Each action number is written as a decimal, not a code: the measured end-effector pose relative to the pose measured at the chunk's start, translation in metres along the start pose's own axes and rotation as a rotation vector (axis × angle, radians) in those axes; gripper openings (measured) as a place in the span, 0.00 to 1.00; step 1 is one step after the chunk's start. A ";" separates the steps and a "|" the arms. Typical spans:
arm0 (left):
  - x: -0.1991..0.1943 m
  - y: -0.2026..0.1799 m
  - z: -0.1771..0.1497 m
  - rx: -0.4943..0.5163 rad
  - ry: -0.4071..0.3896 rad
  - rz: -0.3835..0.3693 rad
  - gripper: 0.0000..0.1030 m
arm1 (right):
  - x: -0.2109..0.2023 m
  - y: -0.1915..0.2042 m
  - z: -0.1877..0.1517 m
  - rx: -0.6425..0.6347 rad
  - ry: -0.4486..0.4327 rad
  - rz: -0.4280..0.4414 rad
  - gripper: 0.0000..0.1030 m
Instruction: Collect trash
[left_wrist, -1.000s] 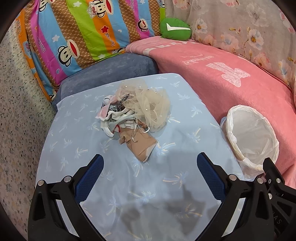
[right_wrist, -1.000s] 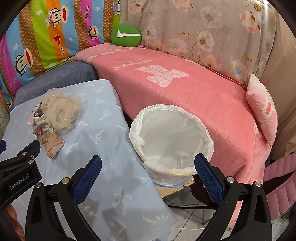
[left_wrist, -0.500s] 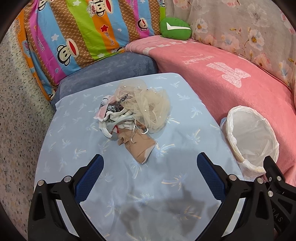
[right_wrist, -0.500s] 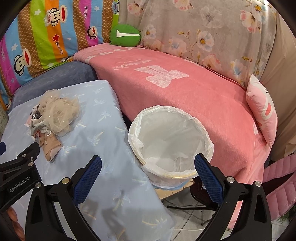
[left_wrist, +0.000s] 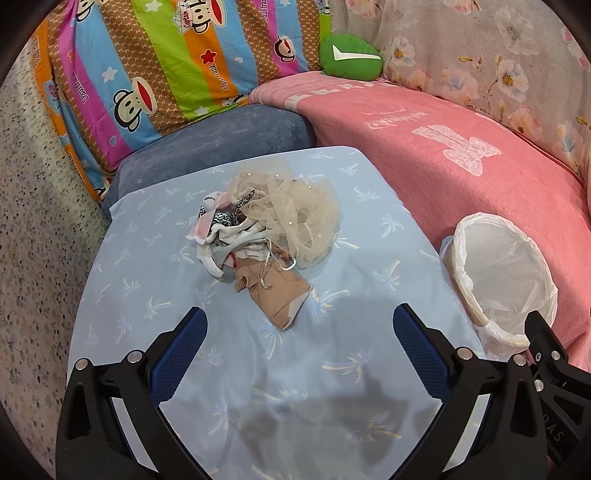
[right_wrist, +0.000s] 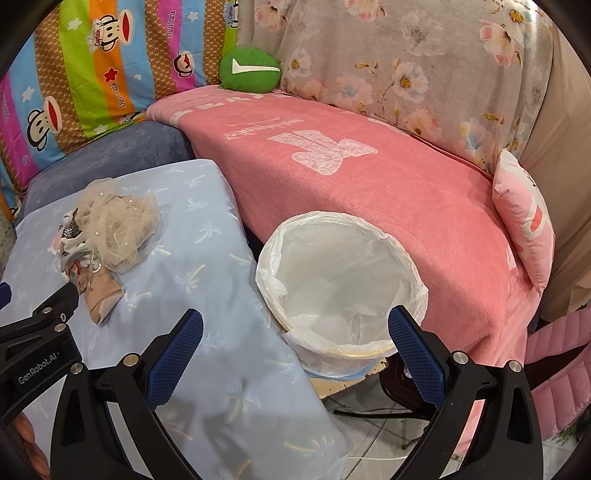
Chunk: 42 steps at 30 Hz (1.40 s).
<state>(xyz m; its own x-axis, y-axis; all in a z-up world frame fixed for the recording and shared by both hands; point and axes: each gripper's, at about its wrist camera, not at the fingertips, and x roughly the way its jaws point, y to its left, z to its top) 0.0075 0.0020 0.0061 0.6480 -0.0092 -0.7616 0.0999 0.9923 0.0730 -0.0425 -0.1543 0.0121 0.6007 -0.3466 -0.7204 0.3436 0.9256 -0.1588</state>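
Observation:
A heap of trash lies on the light blue table cover (left_wrist: 155, 280): beige netting (left_wrist: 295, 212), crumpled white and patterned scraps (left_wrist: 221, 229) and a tan piece (left_wrist: 280, 291) at its near edge. The heap also shows in the right wrist view (right_wrist: 110, 225). A bin lined with a white bag (right_wrist: 340, 280) stands off the table's right side, also in the left wrist view (left_wrist: 502, 277). My left gripper (left_wrist: 295, 332) is open and empty, just short of the tan piece. My right gripper (right_wrist: 295, 336) is open and empty, above the bin's near rim.
A pink blanket (right_wrist: 351, 155) covers the sofa behind the bin. A striped monkey-print cushion (left_wrist: 147, 62), a green cushion (left_wrist: 351, 57) and a blue seat (left_wrist: 207, 147) lie behind the table. A pink pillow (right_wrist: 524, 214) sits at the right. Tiled floor (right_wrist: 373, 443) shows below the bin.
Both grippers have drifted only slightly; the heap sits a little nearer the left gripper. Both stay open and empty.

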 end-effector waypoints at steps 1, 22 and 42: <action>0.000 0.000 0.000 0.000 0.000 0.000 0.94 | 0.000 0.000 0.000 0.000 -0.001 0.000 0.94; -0.001 -0.004 0.006 0.004 -0.017 -0.004 0.94 | -0.001 0.000 0.002 0.010 -0.012 -0.006 0.94; -0.003 0.000 0.000 0.007 -0.020 -0.012 0.94 | -0.004 0.003 -0.003 0.048 -0.013 -0.021 0.94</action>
<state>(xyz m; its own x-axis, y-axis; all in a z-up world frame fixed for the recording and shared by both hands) 0.0059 0.0018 0.0084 0.6616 -0.0236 -0.7495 0.1128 0.9913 0.0684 -0.0461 -0.1499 0.0120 0.6020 -0.3680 -0.7087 0.3901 0.9099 -0.1410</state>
